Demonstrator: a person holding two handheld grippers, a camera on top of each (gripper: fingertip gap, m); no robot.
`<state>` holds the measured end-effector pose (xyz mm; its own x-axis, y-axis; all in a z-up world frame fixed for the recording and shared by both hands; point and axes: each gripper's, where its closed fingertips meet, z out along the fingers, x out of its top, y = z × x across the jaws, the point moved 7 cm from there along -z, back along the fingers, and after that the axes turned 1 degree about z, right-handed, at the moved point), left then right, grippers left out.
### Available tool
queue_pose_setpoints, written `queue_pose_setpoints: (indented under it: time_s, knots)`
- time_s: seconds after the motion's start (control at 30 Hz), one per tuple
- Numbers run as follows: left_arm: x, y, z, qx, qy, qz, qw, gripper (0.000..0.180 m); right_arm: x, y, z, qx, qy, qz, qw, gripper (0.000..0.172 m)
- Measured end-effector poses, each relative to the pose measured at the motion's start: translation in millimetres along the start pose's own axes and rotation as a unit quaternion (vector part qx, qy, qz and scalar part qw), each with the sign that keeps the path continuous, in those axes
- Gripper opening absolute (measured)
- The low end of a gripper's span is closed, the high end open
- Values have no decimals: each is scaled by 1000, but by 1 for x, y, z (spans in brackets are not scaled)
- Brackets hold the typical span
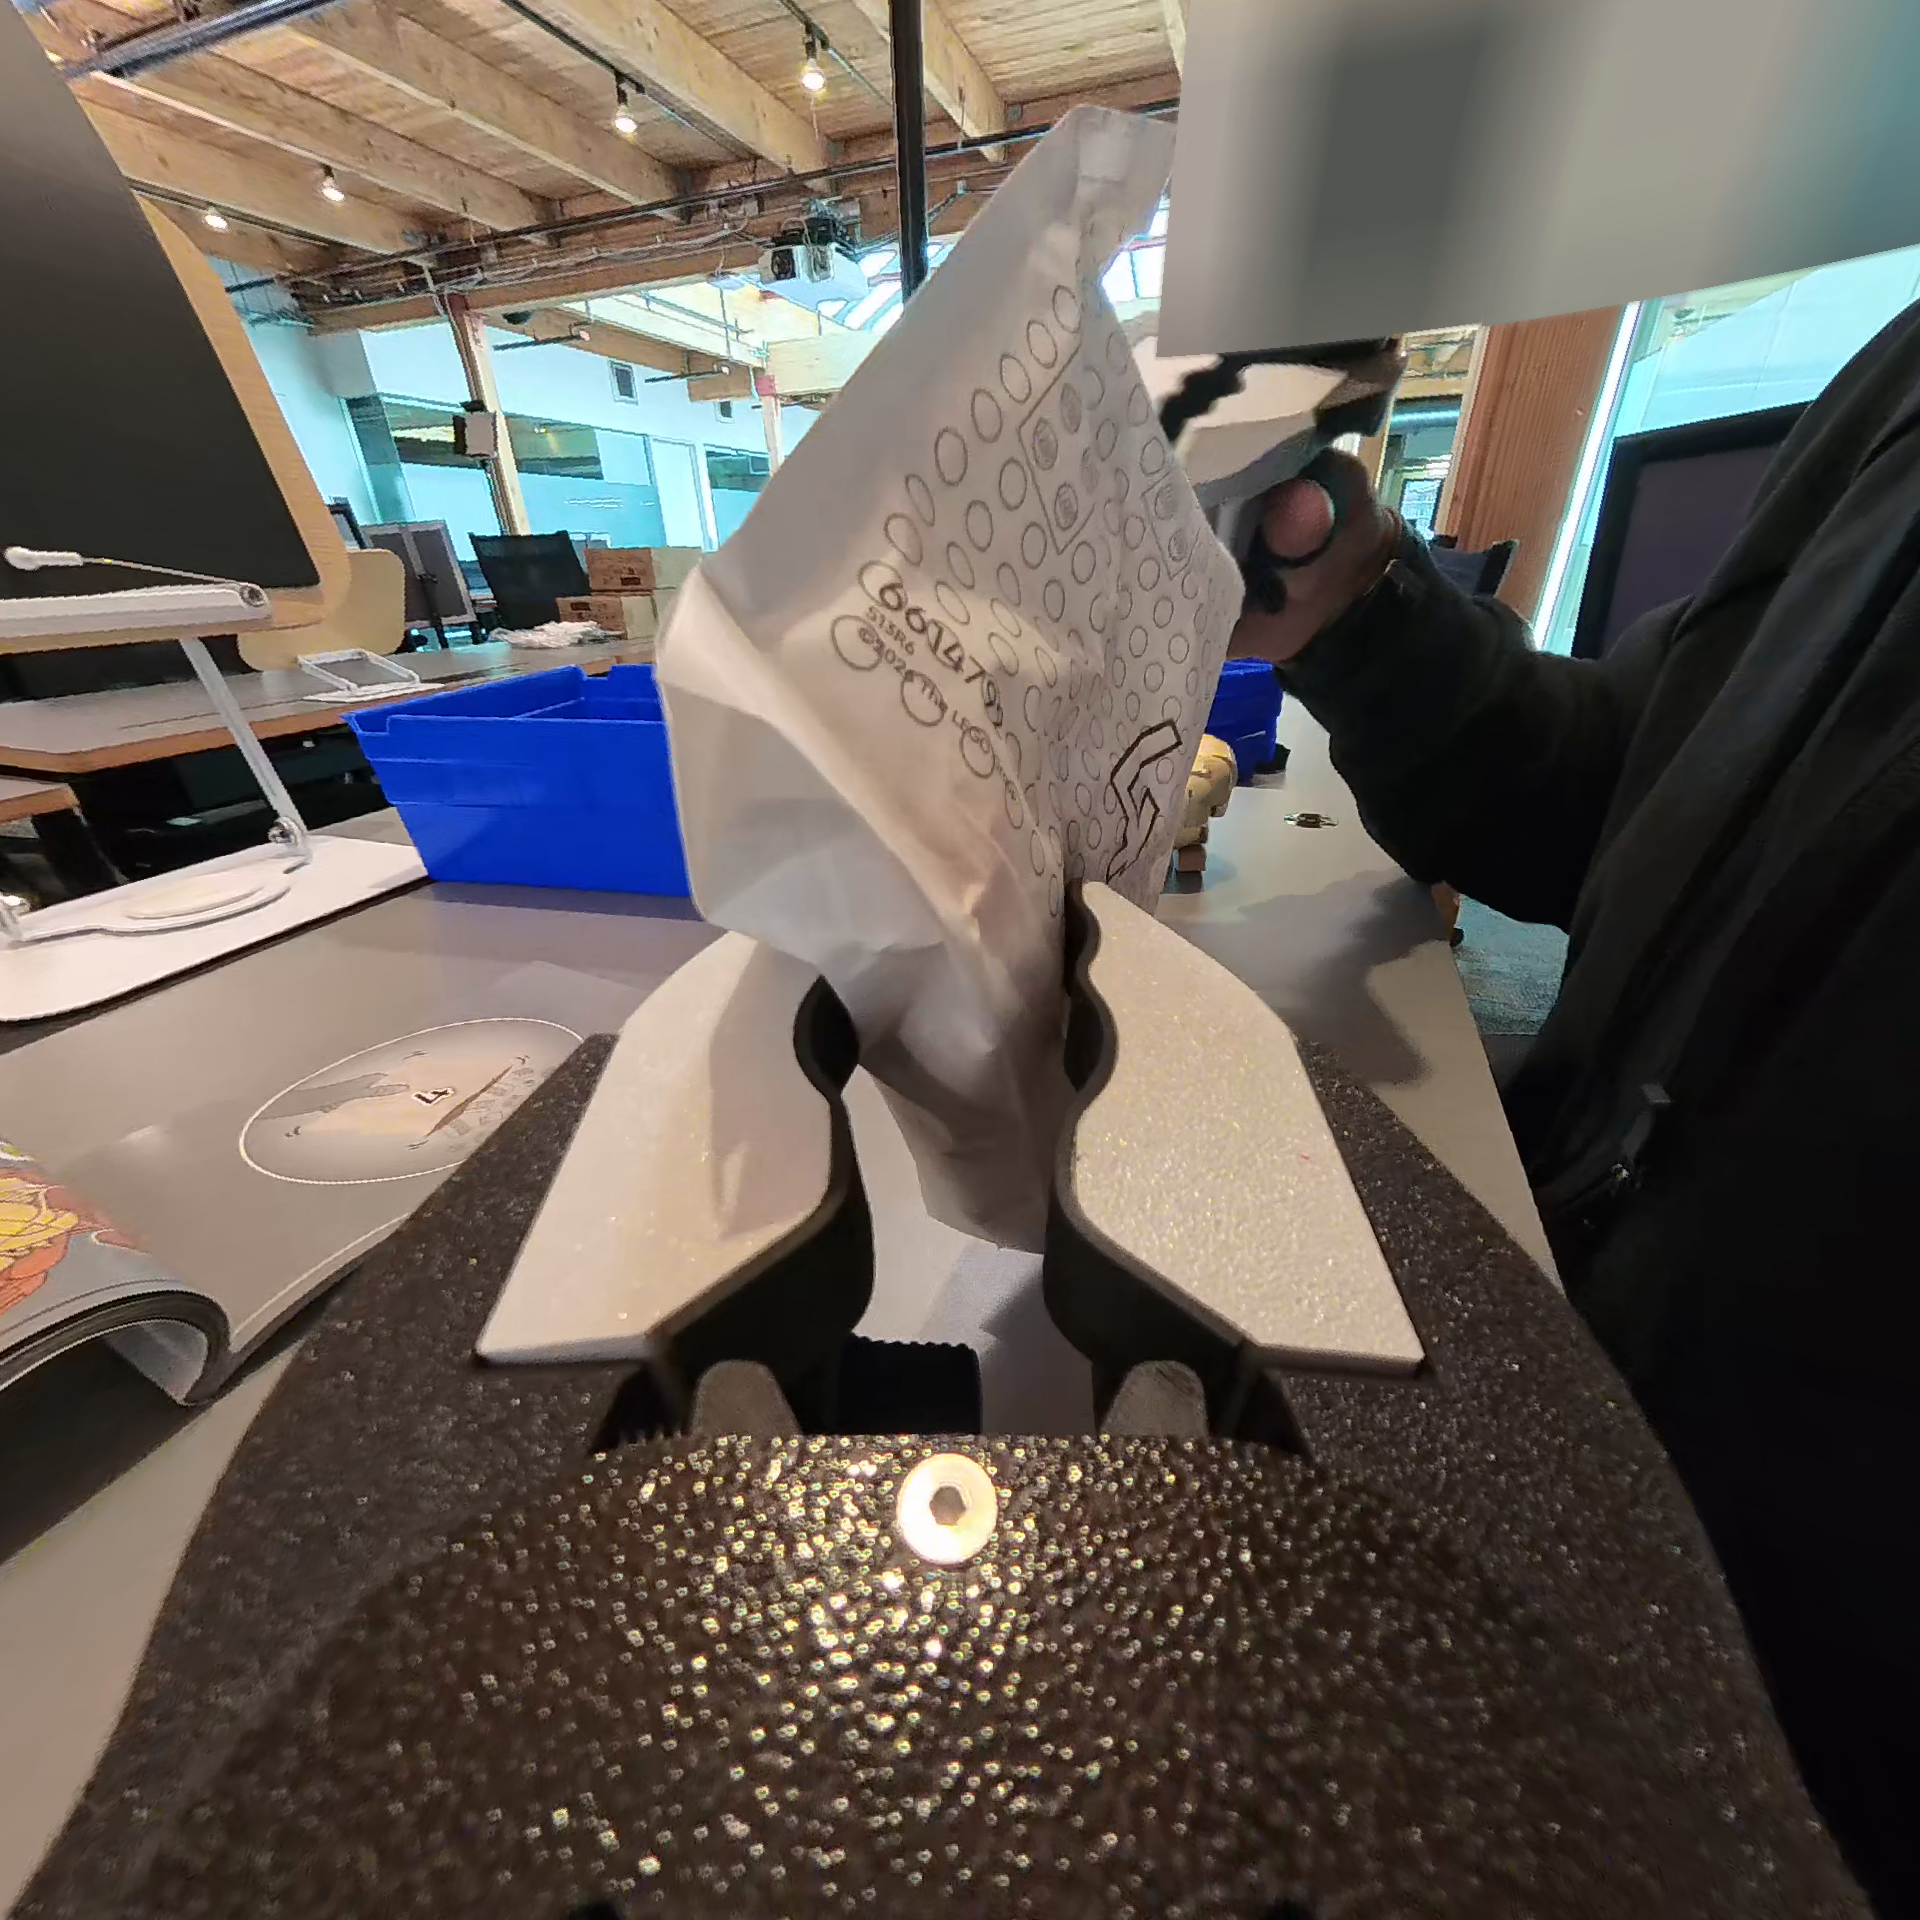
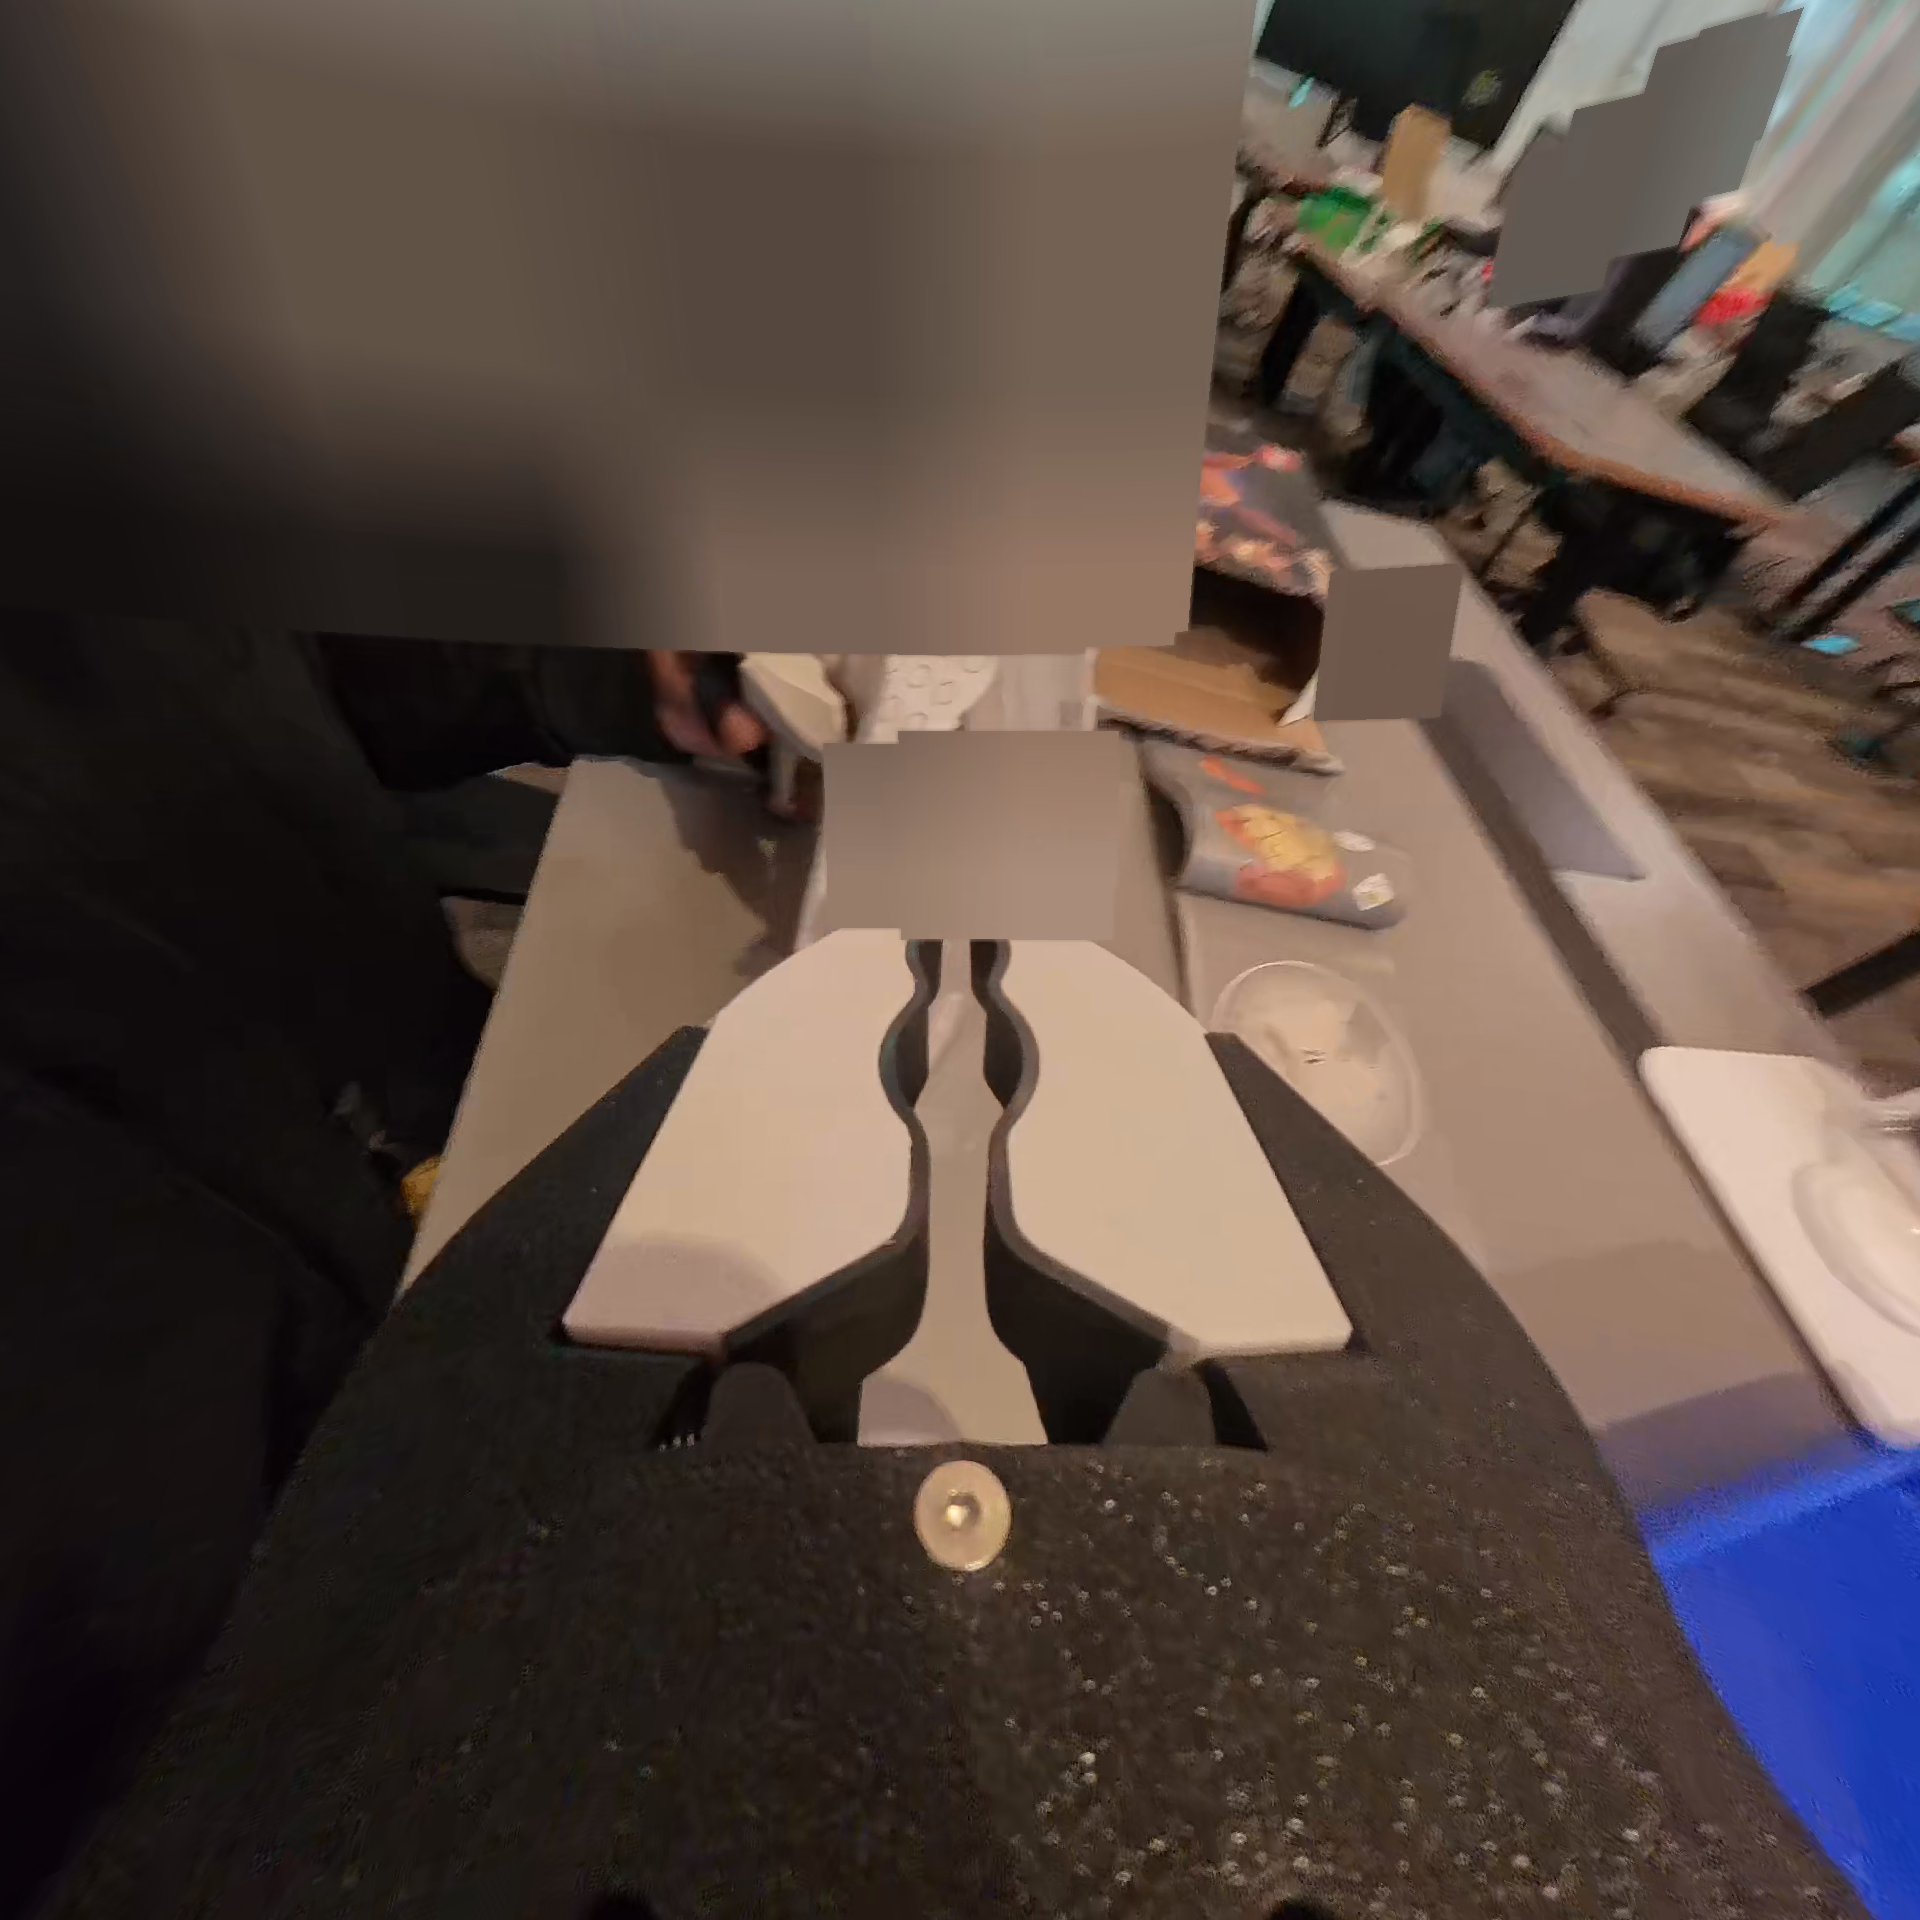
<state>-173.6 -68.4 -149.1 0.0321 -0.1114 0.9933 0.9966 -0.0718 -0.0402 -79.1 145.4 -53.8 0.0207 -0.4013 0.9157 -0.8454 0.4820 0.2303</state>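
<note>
Bag (image 1: 935, 623), white paper, is held up above the table (image 1: 520, 966). The left claw (image 1: 961, 997) stands half open, clamping the bag's crumpled lower end. The right claw (image 1: 1179, 416), nearly closed, appears to pinch its upper side edge. The paper bears printed circles, a code and small maker's print. Beyond lie a blue bin (image 1: 520, 790) and an open booklet (image 1: 208, 1195).

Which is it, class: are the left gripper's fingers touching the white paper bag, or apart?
Touching. The left wrist view shows both fingers pressed against the bag's crumpled lower end.
</note>
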Motion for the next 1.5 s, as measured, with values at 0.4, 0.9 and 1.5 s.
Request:
queue_pose_setpoints:
  time_s: [0.4, 0.9, 1.5]
  knots:
    - [0, 7, -2, 7, -1, 42, 999, 37, -25, -6, 37, 122, -22, 196, 973, 14]
    - [1, 7, -8, 21, 6, 46, 999, 37, -17, -1, 13, 60, 52, 162, 984, 0]
    - [0, 0, -1, 42, -6, 25, 999, 37, -48, 34, -180, -266, 96, 160, 946, 0]
